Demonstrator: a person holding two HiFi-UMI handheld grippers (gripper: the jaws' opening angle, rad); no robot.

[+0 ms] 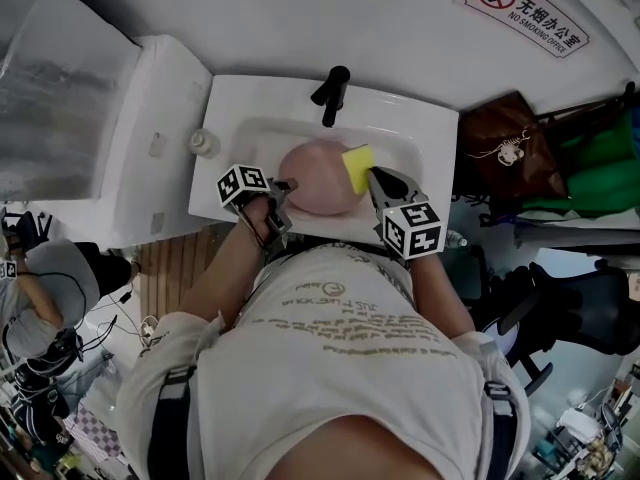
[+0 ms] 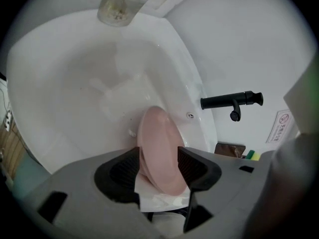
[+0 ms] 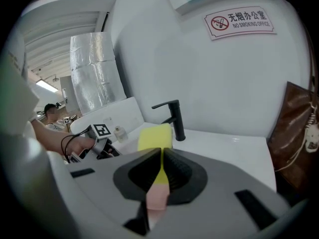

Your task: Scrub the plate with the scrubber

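Pink plate [image 1: 315,178], white sink [image 1: 400,118], black faucet [image 1: 331,93]

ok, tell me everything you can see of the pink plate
The pink plate is round, plain and smooth, and looks glossy like plastic or glazed ceramic, with a shallow raised rim. It stands tilted on edge inside the white sink, in front of the black tap. Its near rim sits between the spread jaws of the left gripper, and no firm pinch shows. The yellow scrubber appears to lie against its upper right edge.
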